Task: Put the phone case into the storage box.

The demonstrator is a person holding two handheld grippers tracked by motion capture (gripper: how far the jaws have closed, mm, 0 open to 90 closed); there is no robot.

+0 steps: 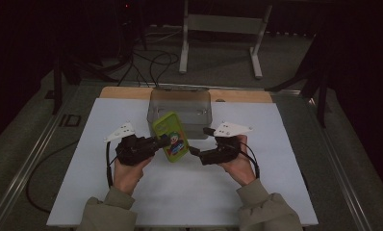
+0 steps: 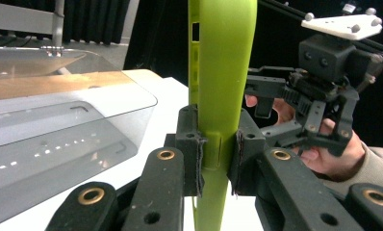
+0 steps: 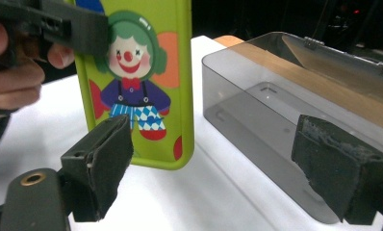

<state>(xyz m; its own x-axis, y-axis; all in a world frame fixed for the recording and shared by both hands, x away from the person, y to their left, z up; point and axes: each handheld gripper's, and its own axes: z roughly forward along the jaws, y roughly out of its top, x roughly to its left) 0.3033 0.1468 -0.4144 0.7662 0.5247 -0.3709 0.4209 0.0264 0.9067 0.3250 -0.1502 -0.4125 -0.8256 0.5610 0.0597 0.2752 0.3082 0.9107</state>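
A white table top (image 1: 257, 192) with a wooden far edge (image 1: 117, 92) is standing in a dim room. Grey carpet (image 1: 218, 67) is showing beyond it, black cables (image 1: 153, 60) are trailing across it, and a white metal stand (image 1: 223, 29) is rising before dark curtains (image 1: 31, 43).

White table top (image 1: 189, 192): near half bare, wide room toward both side edges. Clear plastic box (image 1: 180, 108) sits at middle of far edge, blocking that stretch. Green phone case (image 1: 171, 137) held upright just in front of box, clamped in left gripper (image 1: 161, 143). Right gripper (image 1: 195, 151), jaws apart, just beside case; narrow gap between them. Far corners free.
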